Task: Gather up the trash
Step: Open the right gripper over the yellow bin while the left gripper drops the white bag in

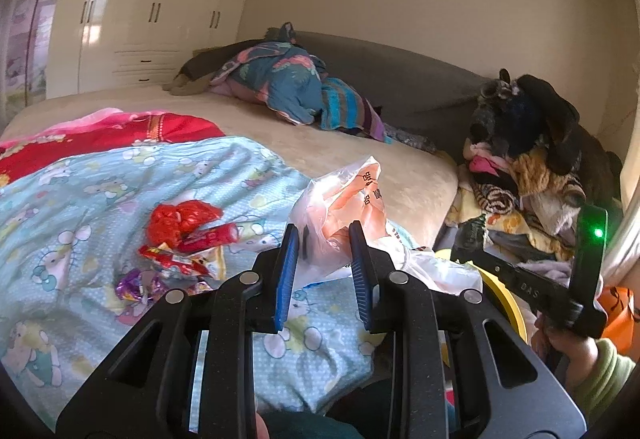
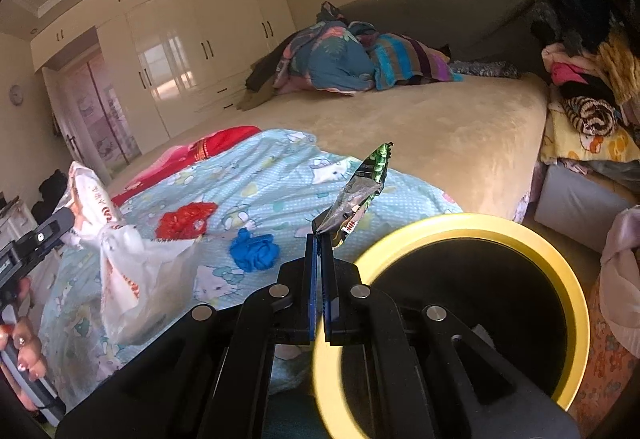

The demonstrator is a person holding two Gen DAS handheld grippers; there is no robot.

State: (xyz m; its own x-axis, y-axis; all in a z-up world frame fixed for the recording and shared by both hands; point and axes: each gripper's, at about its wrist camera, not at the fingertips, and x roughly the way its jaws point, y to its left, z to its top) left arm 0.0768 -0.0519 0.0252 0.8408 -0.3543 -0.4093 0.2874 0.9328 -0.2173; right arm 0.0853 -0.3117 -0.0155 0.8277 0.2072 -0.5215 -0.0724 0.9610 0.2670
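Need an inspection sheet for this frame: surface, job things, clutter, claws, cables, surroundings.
Surface: bed with rumpled blue cartoon quilt.
Job's things: green wrapper; white-orange plastic bag; red wrappers; blue wad; yellow-rimmed bin.
Clutter: bedding heap; clothes pile.
Claws: right claw shut on green wrapper beside the bin; left claw open around the bag.
Cables: nothing seen.
Surroundings: cream wardrobe.

We see both wrist views close above the blue quilt (image 1: 120, 175), facing the wardrobe (image 2: 180, 51); both share the bed (image 2: 440, 135).
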